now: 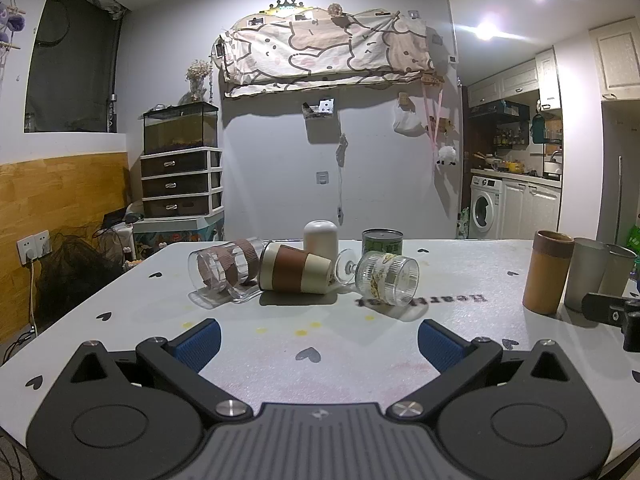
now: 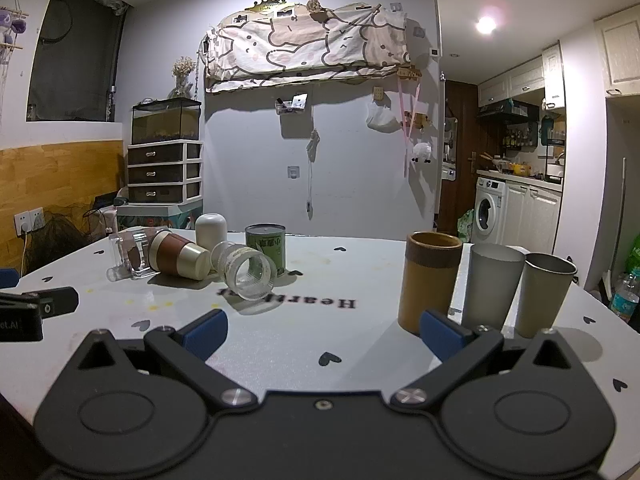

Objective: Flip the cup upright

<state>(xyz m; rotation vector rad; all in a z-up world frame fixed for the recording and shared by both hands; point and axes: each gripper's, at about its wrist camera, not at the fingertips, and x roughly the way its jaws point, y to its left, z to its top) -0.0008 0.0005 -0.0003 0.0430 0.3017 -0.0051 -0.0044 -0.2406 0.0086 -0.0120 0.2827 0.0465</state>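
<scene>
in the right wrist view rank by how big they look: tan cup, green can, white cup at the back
1. tan cup, though it stands nearest the camera, so this is partly nearness
2. green can
3. white cup, partly hidden

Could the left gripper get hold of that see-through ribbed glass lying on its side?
Probably yes. The left gripper is open and empty, and the ribbed glass lies just ahead on the table with nothing between. The brown-banded cup lies close beside it.
</scene>
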